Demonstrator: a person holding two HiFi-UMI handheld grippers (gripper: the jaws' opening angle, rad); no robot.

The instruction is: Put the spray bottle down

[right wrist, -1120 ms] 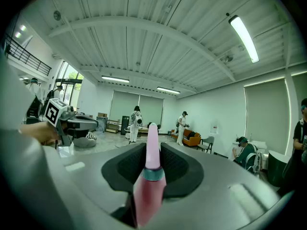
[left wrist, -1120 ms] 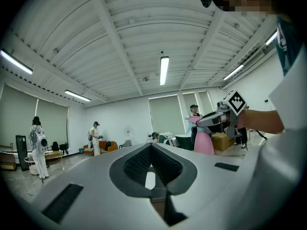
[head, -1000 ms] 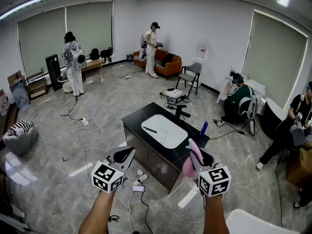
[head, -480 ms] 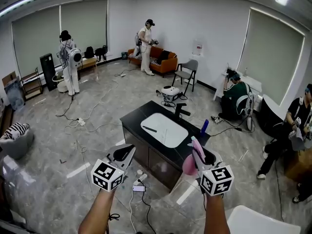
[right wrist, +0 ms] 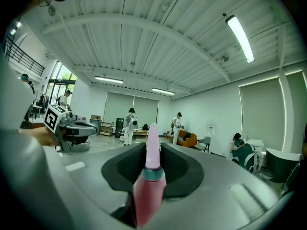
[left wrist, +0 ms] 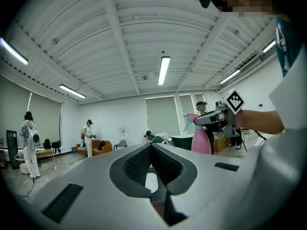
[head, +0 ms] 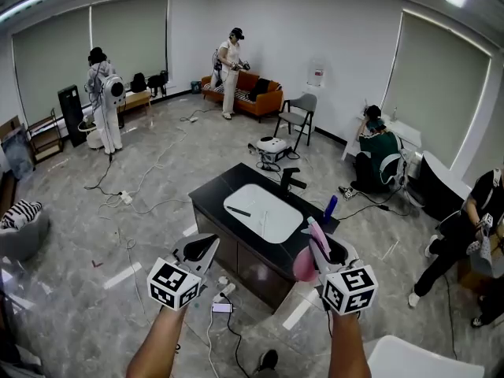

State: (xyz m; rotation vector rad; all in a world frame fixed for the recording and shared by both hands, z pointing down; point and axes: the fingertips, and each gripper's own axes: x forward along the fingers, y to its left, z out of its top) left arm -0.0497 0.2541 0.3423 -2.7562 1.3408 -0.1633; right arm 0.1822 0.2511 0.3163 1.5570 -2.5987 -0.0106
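- Gripping the pink spray bottle [right wrist: 148,186], the right gripper [head: 318,246] has its jaws clenched on the bottle's upper part. The pale pink top stands up between the two dark pads [right wrist: 175,169].
- Head view: the bottle's rounded pink body [head: 303,265] hangs at the inner side of the right gripper, off any surface, in front of the near right end of the counter [head: 213,193].
- Left gripper [head: 206,246]: jaws brought together at their tips, nothing between them. It is level with the right gripper and well apart from it.
- Left gripper view: the right gripper and its bottle [left wrist: 201,139] show at the right, with the marker cube [left wrist: 234,101] above the holding hand.
- Counter: black, carrying a white board [head: 268,213] with a thin dark object [head: 239,210] lying on it. A blue bottle [head: 330,207] stands upright near the right edge.
- Floor beyond the counter: loose cables [head: 142,181] and a grey chair [head: 300,118].
- Far wall: an orange sofa [head: 260,99] with a standing person [head: 229,71] in white in front of it.
- Right side: a seated person [head: 376,154] in green.
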